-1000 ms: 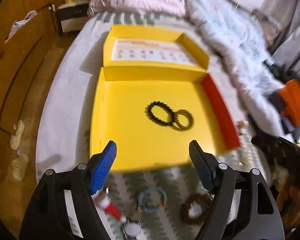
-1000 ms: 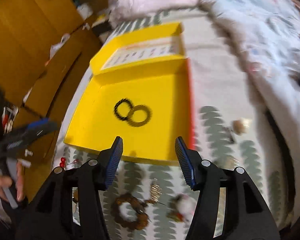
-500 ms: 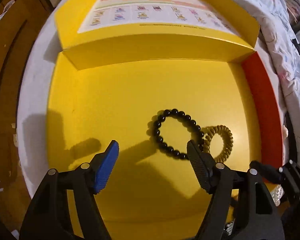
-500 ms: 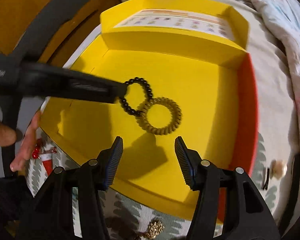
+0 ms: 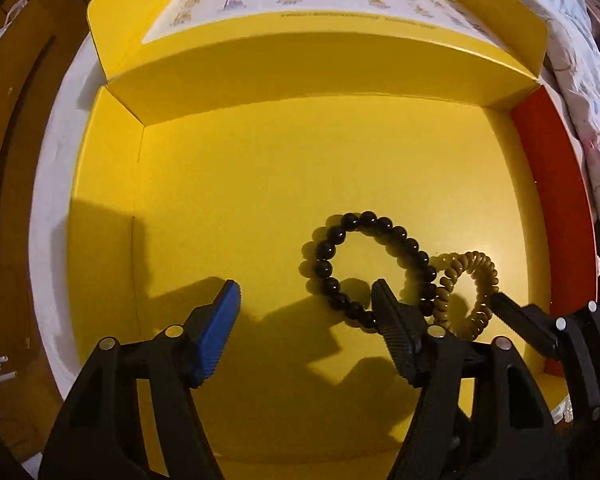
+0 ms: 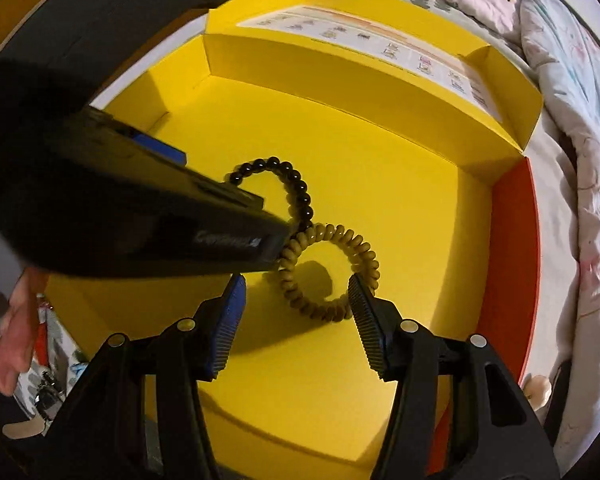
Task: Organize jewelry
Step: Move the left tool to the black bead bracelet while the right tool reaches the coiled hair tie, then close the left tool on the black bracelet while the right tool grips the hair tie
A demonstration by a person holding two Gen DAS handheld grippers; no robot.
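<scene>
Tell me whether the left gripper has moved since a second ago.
Yes. The left gripper has come down into the yellow box, beside the black bead bracelet, jaws closing, empty.

A pale printed quilt (image 6: pixel 572 152) lies bunched beside wooden furniture (image 5: pixel 16 128)

Printed sheet (image 5: pixel 312 0) inside the lid of the yellow box (image 5: pixel 260 184), at 12 o'clock: rows of small pictures, lettering too small to read. Pale brand word on the left gripper (image 6: pixel 228 240), illegible.
</scene>
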